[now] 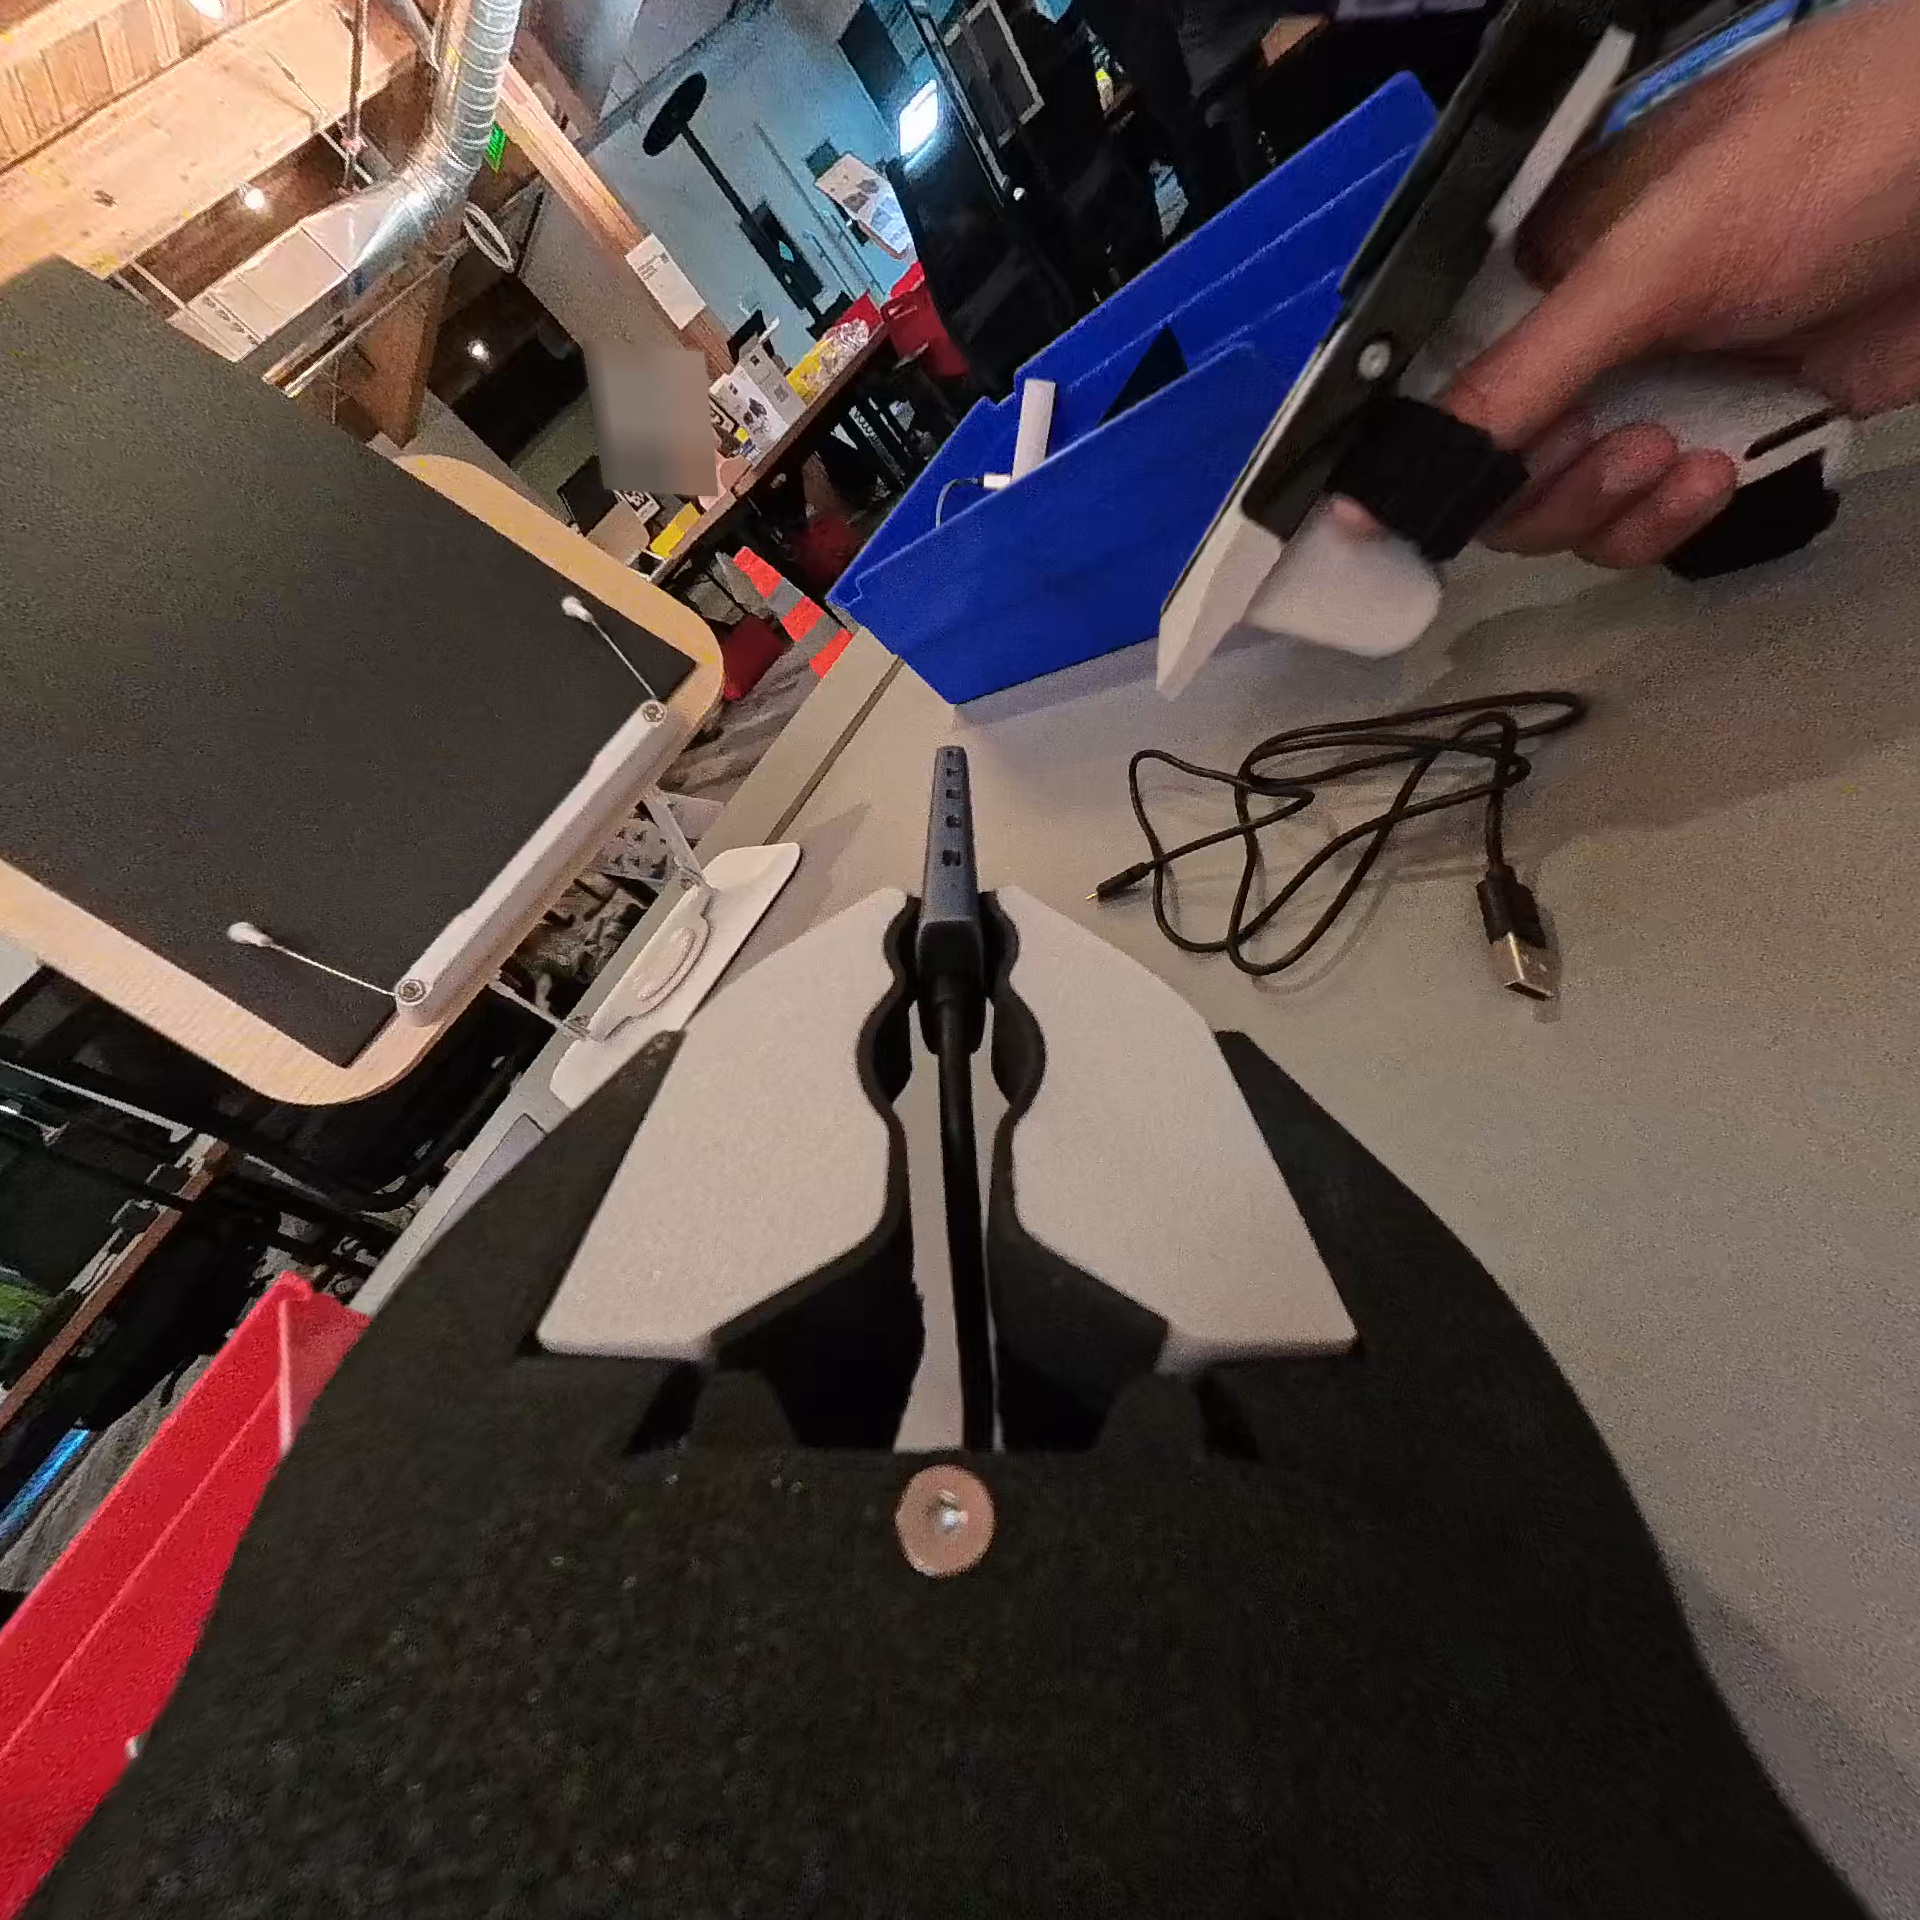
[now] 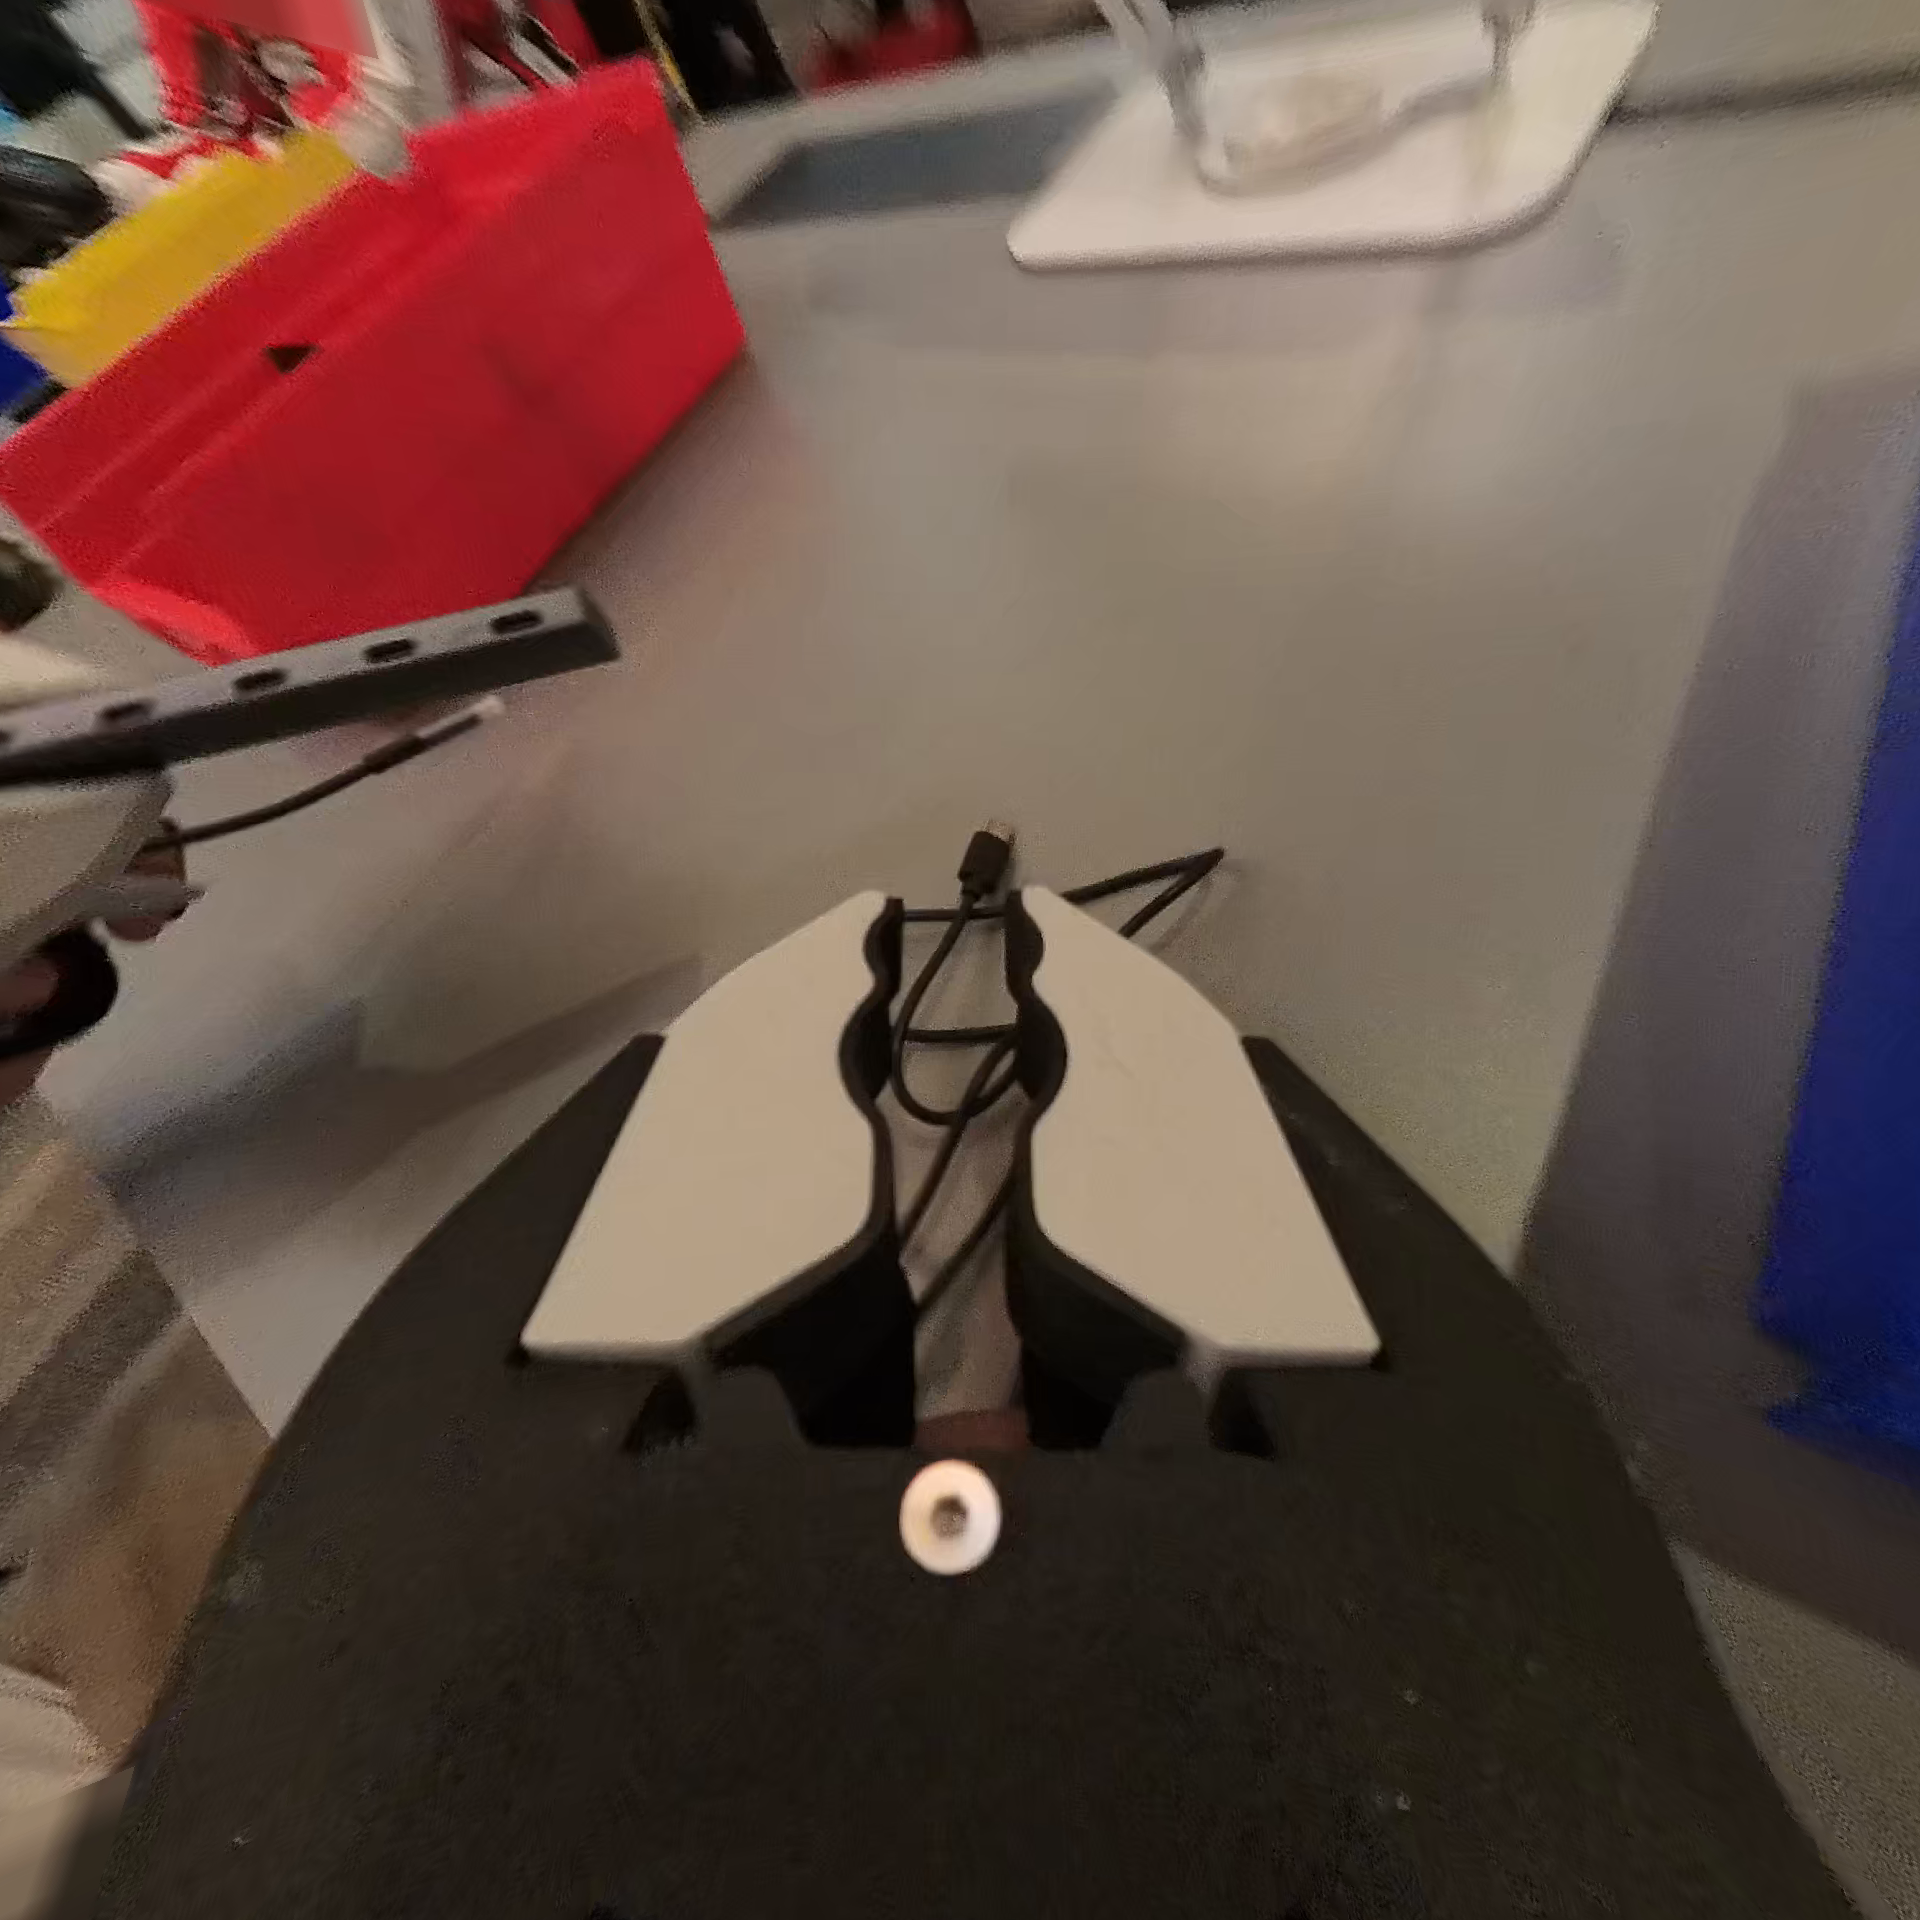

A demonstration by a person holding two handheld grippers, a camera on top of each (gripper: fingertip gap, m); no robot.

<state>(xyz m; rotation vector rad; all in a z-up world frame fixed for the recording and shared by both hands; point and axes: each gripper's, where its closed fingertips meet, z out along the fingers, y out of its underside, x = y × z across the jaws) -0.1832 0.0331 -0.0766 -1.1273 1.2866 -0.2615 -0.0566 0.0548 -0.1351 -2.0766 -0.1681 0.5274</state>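
Observation:
My left gripper (image 1: 951,904) is shut on a slim dark grey hub (image 1: 951,821) with a row of ports. The hub points forward above the grey table (image 1: 1558,1195), and its short black lead runs back between the fingers. The hub also shows at the left of the right wrist view (image 2: 312,675). A loose black cable (image 1: 1351,821) with a plug at each end lies coiled on the table. My right gripper (image 2: 961,904) hovers over that cable (image 2: 987,862), jaws a little apart and empty. A hand (image 1: 1714,260) holds it in the left wrist view (image 1: 1247,623).
A blue bin (image 1: 1091,540) holding white items stands beyond the cable. A red bin (image 2: 395,364) stands on the table's other side. A dark panel with a wooden rim (image 1: 260,623) sits on a white stand with a flat base (image 1: 727,894). Shelves and clutter lie beyond the table. About 15 cm separates my left fingertips from my right.

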